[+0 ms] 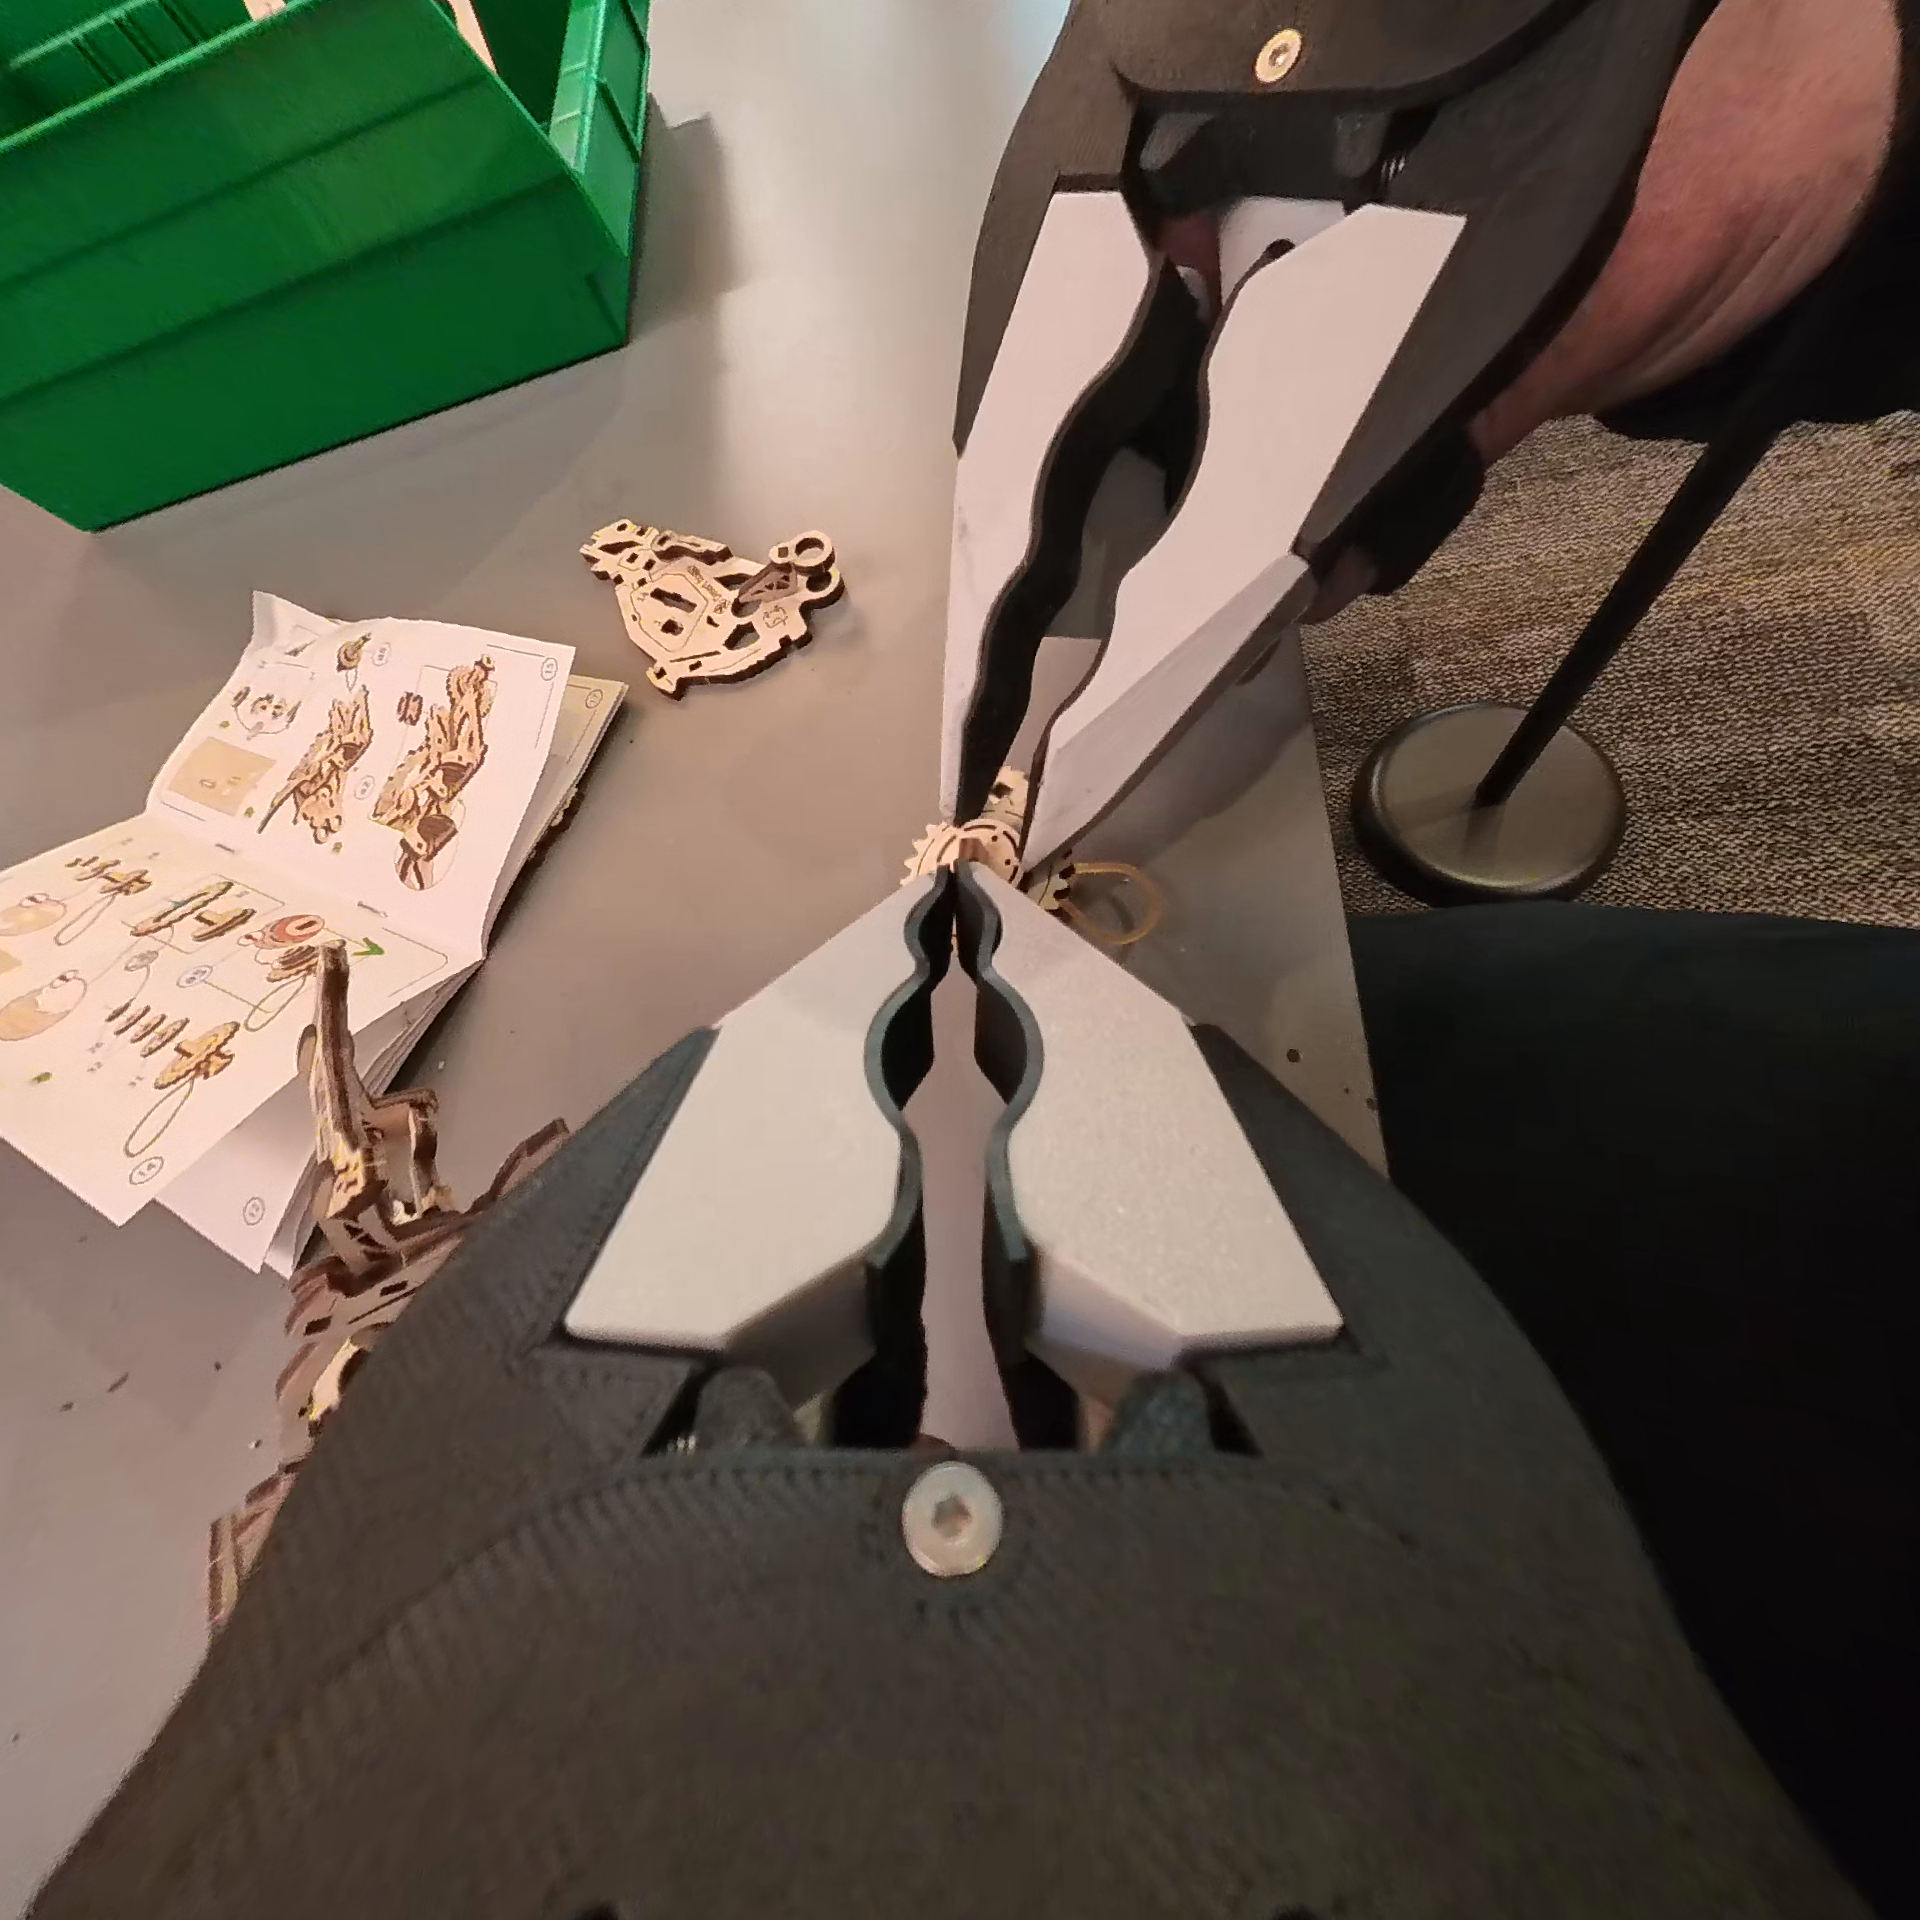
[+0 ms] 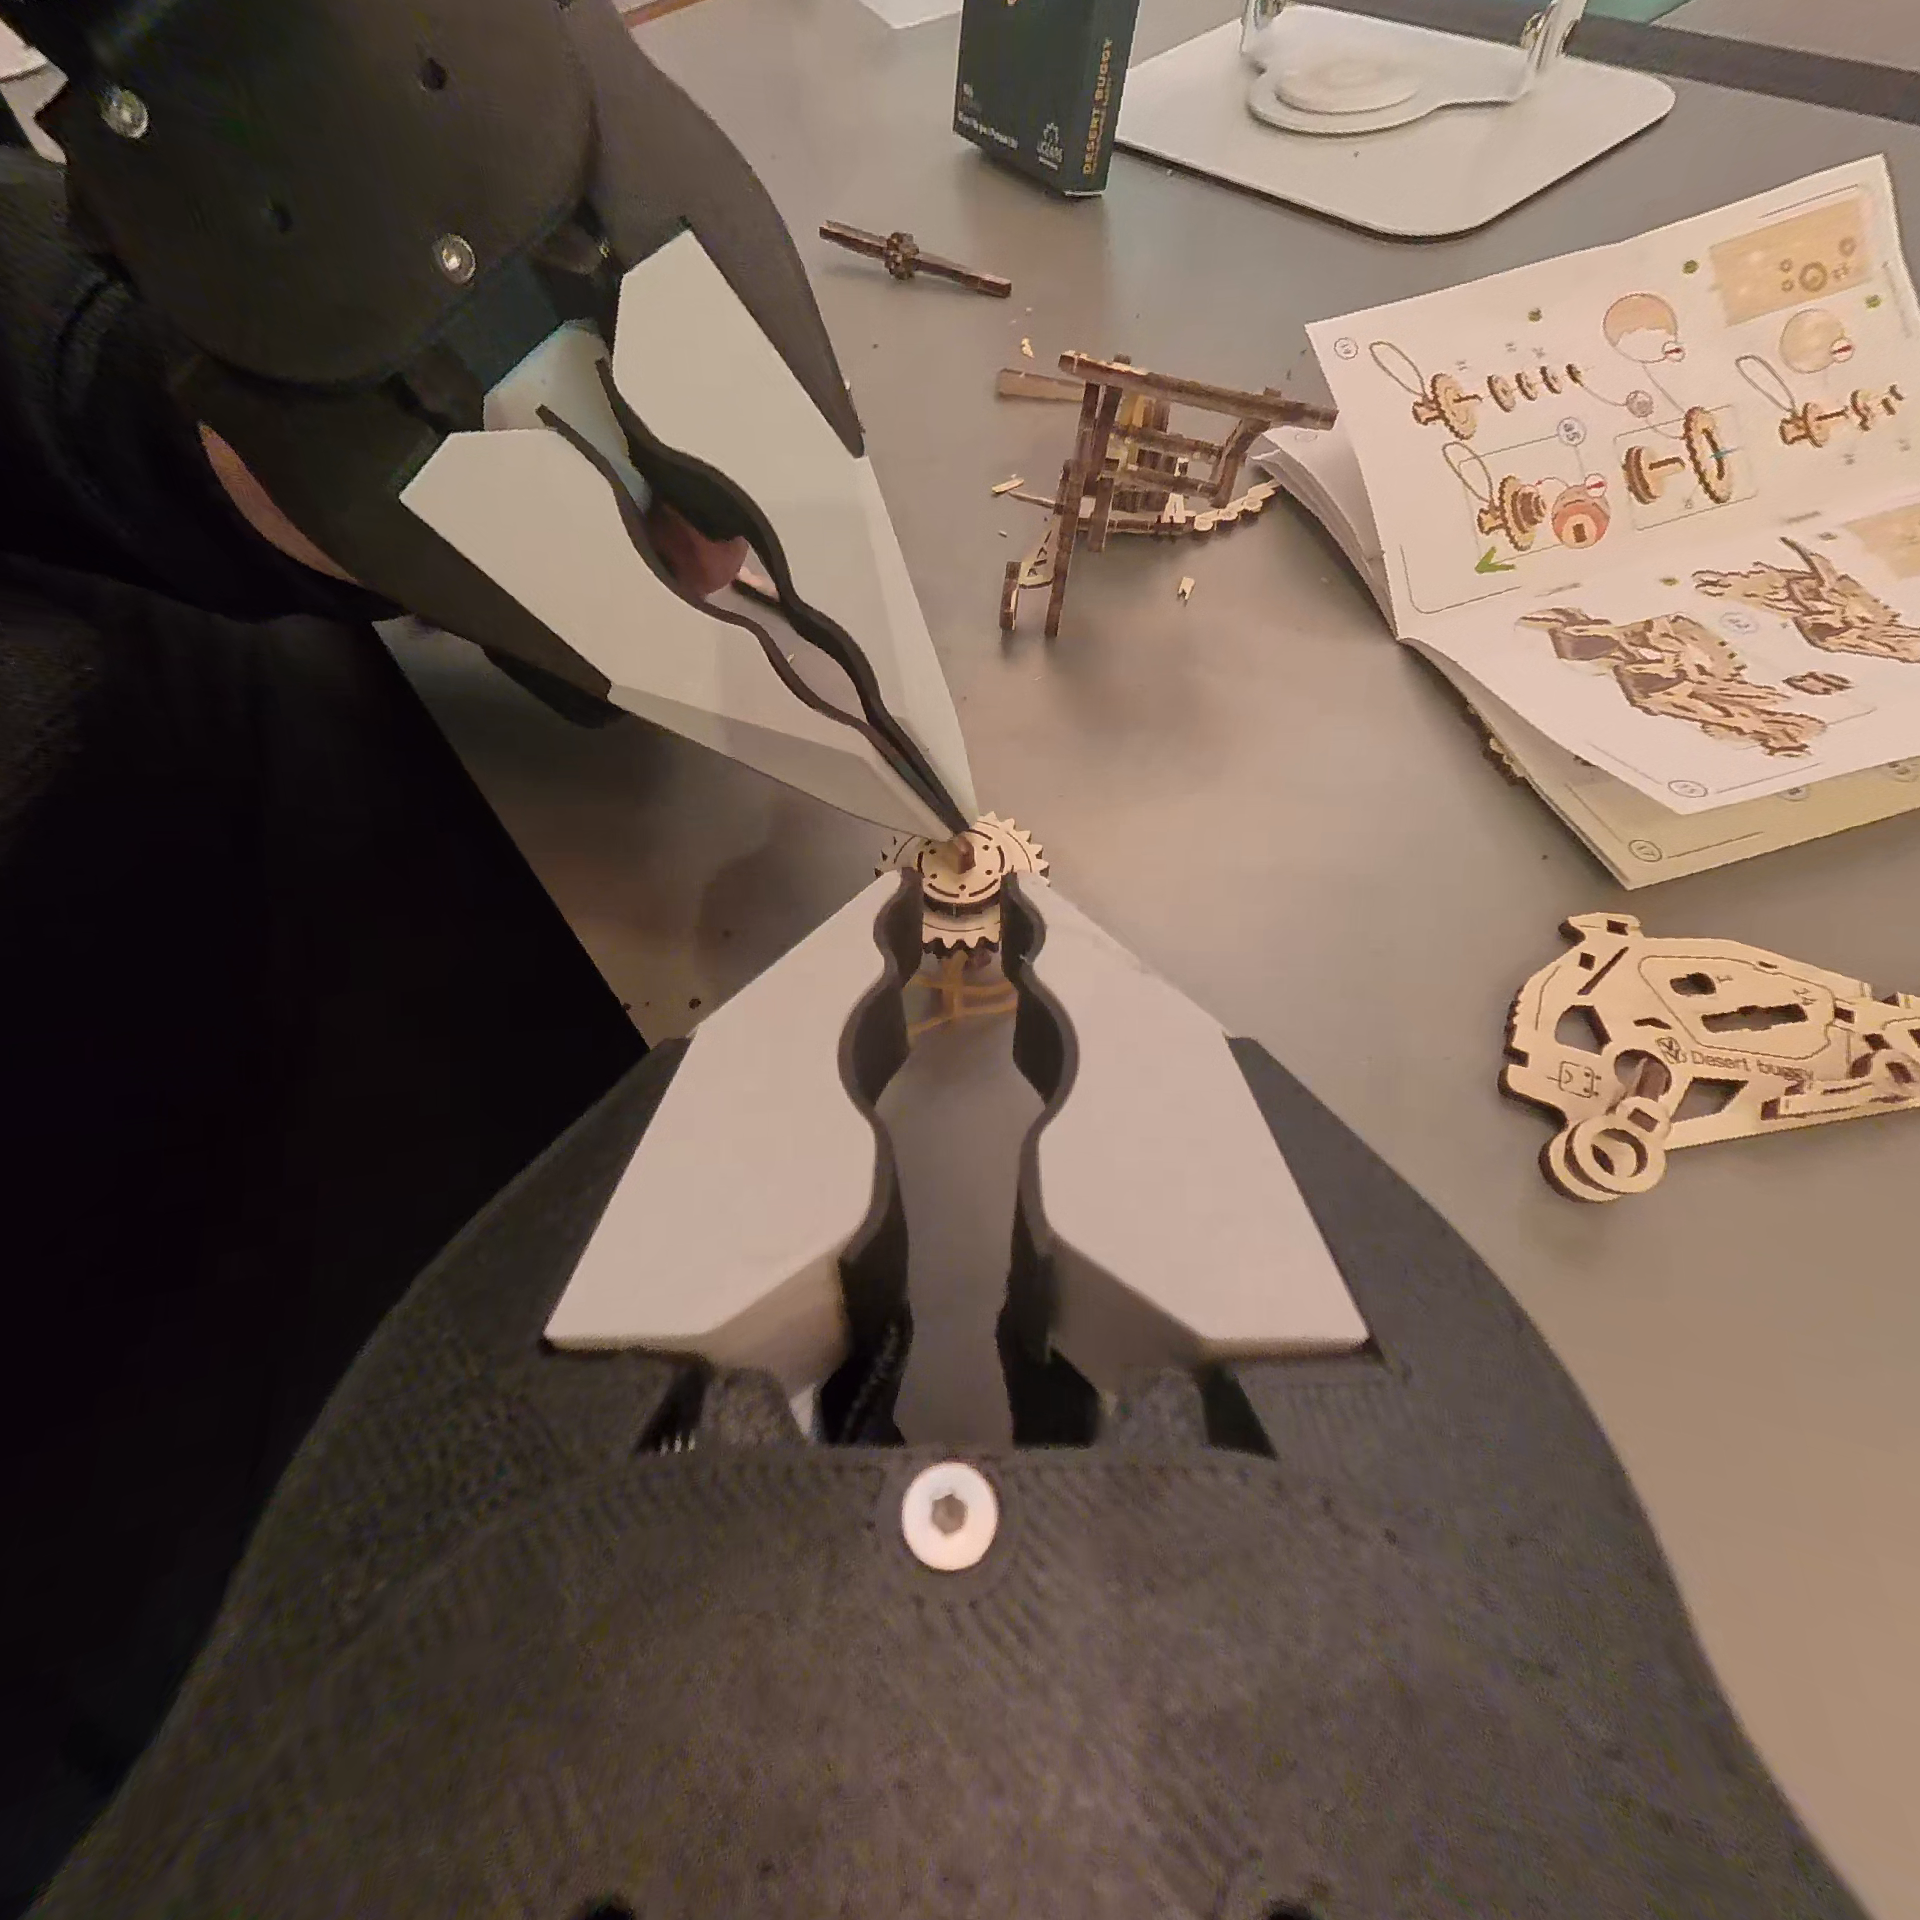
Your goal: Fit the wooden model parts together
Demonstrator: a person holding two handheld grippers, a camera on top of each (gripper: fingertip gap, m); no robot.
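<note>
Left wrist view: gear assembly [image 1: 982,847] mostly hidden

Bare table [image 2: 1247,831] around the gear stack [image 2: 961,883] — booklet [image 2: 1621,540], wooden frame [image 2: 1132,488] beyond.

On my grey table [image 2: 1299,748] I note an open instruction booklet [image 2: 1621,540] with printed diagrams, lying flat, and a dark upright carton [image 2: 1039,94] standing at the far edge just beside a pale flat stand base [image 2: 1403,135]. A green plastic bin [image 1: 312,260] sits on the table beyond the booklet, well apart from it. Off the table edge I see patterned carpet [image 1: 1558,582], with a round metal base [image 1: 1486,800] and a thin black pole [image 1: 1621,613] rising from it at a slant.
</note>
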